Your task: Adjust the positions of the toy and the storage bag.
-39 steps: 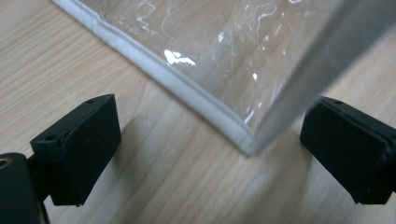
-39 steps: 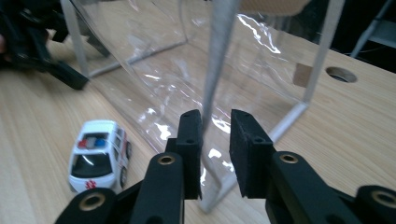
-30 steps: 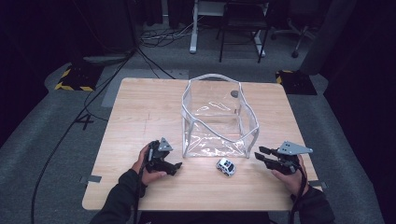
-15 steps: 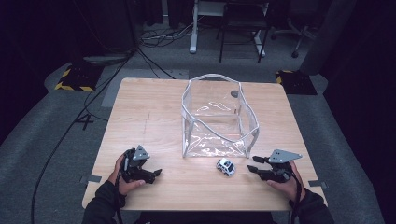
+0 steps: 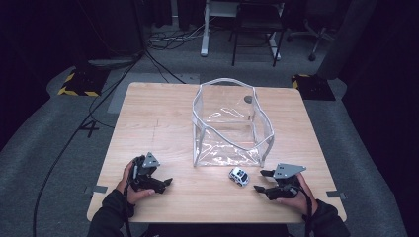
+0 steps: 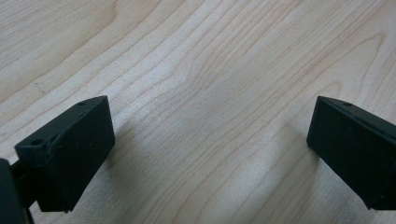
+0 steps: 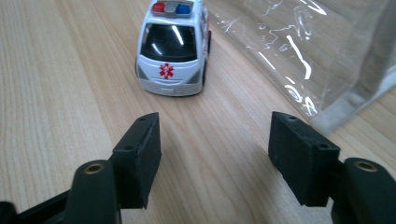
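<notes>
A small white toy ambulance [image 5: 239, 176] is seen on the wooden table [image 5: 163, 118], just in front of a clear plastic bag [image 5: 230, 123]. The right gripper [image 5: 264, 180] is pointed at it from nearby, its jaws having just been opening with nothing between them. The left gripper [image 5: 165, 183] is held well apart, its jaws spread wide over bare wood.

A small white toy ambulance [image 5: 239, 176] stands upright on its wheels just beside the clear pouch [image 5: 228, 123].

High view overlooks the table [image 5: 163, 118]; both tongs views skim its wood close up.
</notes>
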`<act>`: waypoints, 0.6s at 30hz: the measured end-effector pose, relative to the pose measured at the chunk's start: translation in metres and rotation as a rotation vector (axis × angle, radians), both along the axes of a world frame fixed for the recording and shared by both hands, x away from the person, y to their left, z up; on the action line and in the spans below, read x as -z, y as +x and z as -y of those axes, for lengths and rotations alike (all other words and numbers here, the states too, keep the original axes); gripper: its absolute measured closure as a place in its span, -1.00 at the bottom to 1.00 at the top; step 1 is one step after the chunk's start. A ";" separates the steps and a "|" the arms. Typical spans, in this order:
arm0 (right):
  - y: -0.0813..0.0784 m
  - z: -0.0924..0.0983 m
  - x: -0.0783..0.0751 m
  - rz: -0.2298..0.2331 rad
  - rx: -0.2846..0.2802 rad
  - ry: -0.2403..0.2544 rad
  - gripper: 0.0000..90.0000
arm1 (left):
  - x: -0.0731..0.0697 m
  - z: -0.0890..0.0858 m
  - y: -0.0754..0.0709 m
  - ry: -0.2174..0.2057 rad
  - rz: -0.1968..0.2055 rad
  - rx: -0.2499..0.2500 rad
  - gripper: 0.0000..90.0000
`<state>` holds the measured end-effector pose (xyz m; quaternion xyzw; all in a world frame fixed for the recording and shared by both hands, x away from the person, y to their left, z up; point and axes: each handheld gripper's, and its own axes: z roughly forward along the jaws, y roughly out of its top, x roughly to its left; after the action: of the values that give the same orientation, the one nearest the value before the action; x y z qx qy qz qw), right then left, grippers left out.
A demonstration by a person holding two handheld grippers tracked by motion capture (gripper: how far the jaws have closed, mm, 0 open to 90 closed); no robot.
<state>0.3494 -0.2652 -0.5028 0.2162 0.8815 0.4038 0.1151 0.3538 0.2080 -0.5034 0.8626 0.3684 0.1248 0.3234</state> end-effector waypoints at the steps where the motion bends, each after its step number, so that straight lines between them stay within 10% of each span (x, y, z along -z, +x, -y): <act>1: -0.001 -0.001 0.000 -0.004 0.006 -0.005 -0.29 | 0.000 0.000 0.000 0.000 0.000 0.000 -0.97; 18: -0.002 -0.041 0.001 -0.026 -0.019 -0.020 -0.57 | 0.000 0.001 0.002 0.002 0.004 -0.004 -0.99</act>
<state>0.3473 -0.2243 -0.5041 0.2120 0.8888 0.3932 0.1019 0.3557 0.2070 -0.5036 0.8621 0.3694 0.1274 0.3228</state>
